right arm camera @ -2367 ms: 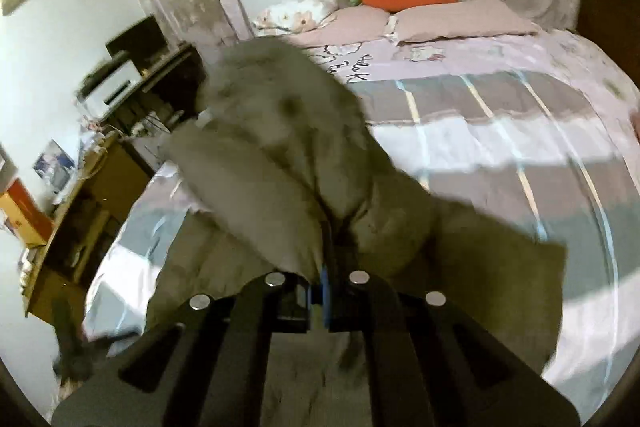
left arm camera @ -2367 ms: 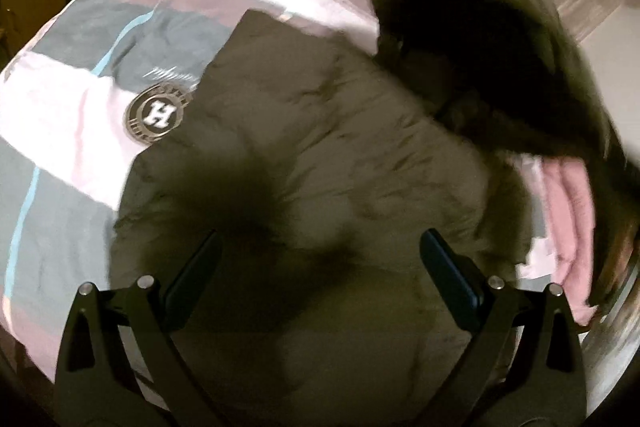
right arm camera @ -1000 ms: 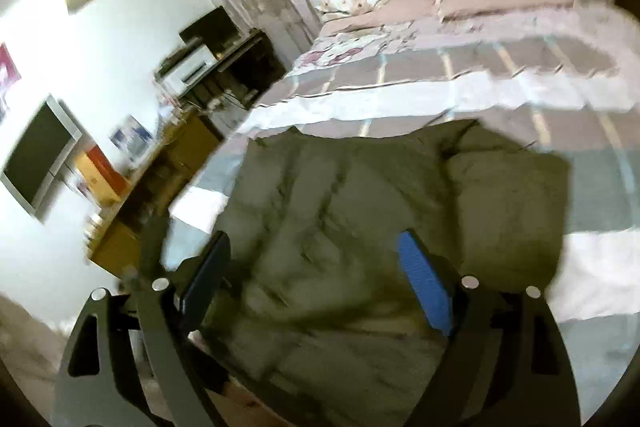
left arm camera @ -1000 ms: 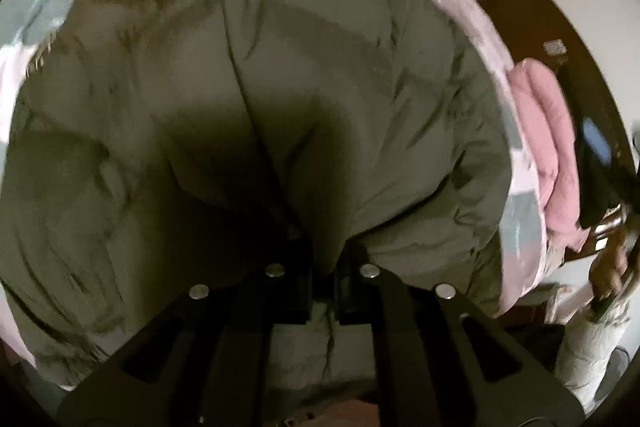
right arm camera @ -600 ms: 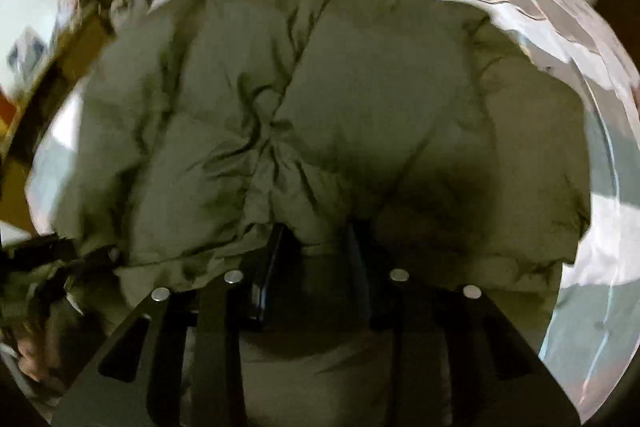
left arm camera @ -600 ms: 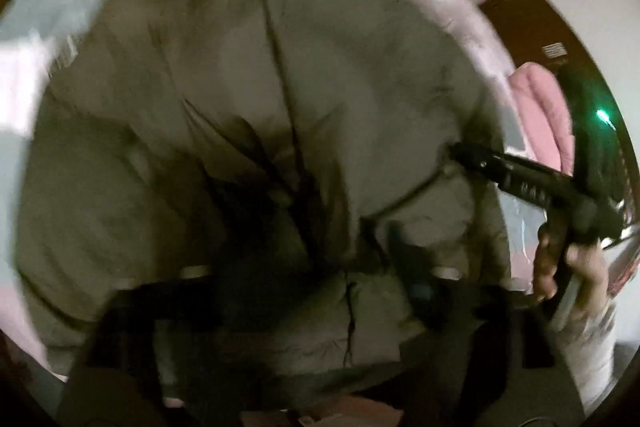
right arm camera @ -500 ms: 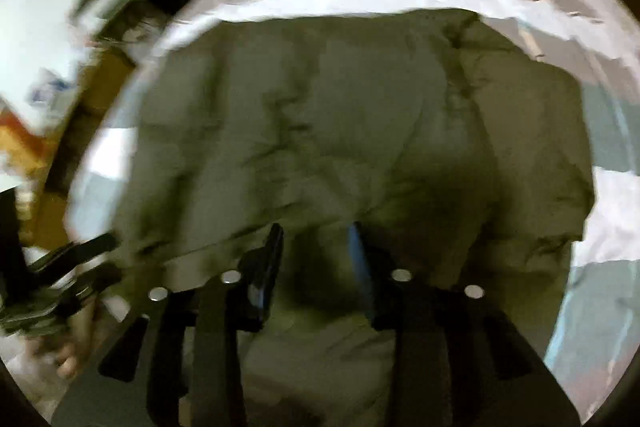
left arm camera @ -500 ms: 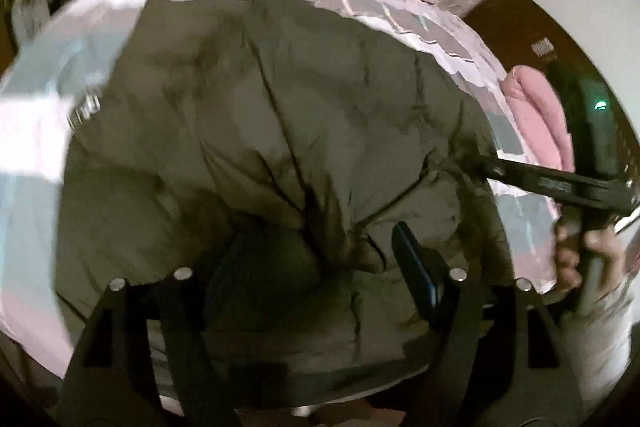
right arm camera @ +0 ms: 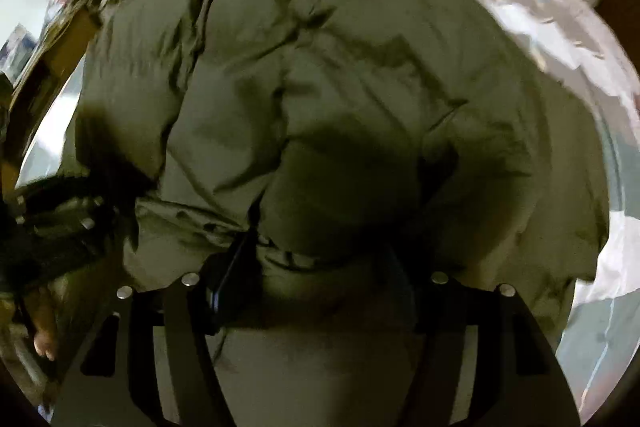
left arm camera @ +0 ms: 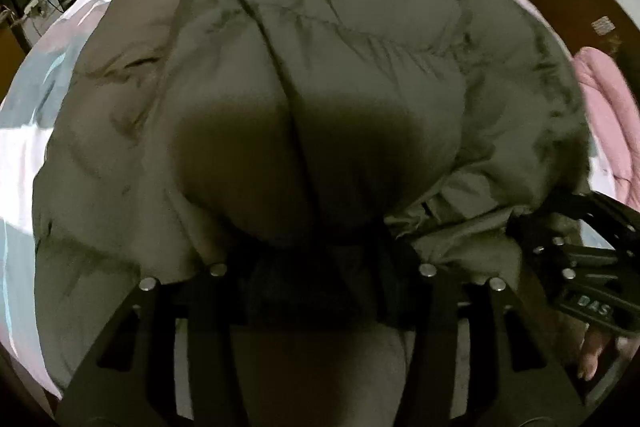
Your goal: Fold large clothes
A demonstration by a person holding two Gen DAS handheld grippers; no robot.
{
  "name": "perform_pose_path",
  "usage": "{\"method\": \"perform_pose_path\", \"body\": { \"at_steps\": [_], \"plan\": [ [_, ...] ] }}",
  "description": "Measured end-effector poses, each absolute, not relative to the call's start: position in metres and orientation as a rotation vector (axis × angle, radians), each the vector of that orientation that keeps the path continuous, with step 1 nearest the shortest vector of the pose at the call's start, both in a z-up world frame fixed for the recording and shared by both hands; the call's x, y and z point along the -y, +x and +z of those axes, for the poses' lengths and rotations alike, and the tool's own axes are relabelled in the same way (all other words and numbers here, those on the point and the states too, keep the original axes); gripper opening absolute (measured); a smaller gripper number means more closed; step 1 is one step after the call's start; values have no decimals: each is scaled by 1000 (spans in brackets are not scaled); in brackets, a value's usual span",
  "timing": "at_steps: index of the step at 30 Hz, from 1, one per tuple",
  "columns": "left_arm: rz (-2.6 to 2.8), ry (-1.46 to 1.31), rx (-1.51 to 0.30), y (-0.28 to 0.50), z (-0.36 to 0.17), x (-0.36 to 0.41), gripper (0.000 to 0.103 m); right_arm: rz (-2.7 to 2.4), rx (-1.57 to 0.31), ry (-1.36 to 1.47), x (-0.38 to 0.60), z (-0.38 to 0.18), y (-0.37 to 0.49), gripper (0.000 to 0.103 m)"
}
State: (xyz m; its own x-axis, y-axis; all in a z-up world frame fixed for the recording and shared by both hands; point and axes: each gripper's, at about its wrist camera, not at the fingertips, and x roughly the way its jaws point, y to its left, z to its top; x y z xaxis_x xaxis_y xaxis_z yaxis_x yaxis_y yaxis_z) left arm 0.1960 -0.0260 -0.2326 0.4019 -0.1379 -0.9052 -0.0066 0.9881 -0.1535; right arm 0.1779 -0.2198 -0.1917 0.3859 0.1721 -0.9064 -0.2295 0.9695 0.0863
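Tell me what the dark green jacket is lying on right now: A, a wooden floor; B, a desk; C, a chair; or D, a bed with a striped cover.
D: in the left wrist view the jacket is spread over the striped bed cover, which shows around its edges.

Dim, warm light is noted. A heavy shadow is cast on the near jacket (left arm camera: 320,155). Right wrist view is motion-blurred; fisheye edges are bent.

jacket (left arm camera: 320,67) now bunched higher, both hand-held grippers pushed into it
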Motion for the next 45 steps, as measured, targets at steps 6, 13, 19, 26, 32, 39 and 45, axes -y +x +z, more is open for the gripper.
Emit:
{"method": "perform_pose_path", "body": {
  "at_steps": [6, 13, 19, 26, 32, 39, 45],
  "plan": [
    [-53, -155, -1191, 222, -238, 28, 52, 196, -1154, -67, 212, -194, 184, 64],
    [-61, -176, -1070, 185, -201, 20, 73, 118, -1093, -9, 222, -163, 145, 64],
    [-54, -48, -1053, 173, -201, 31, 74, 104, -1082, -50, 213, -169, 141, 64],
    [0, -99, -1137, 193, -233, 19, 82, 94, -1104, -52, 210, -188, 146, 70],
    [-8, -111, -1164, 204, -241, 18, 89, 74, -1108, -74, 207, -199, 150, 82],
    [-58, -108, -1066, 151, -196, -1, 99, 125, -994, -82, 196, -144, 112, 94],
    [-65, 12, -1073, 91, -203, -1, 100, 213, -1047, -198, 171, -152, 67, 94]
  ]
}}
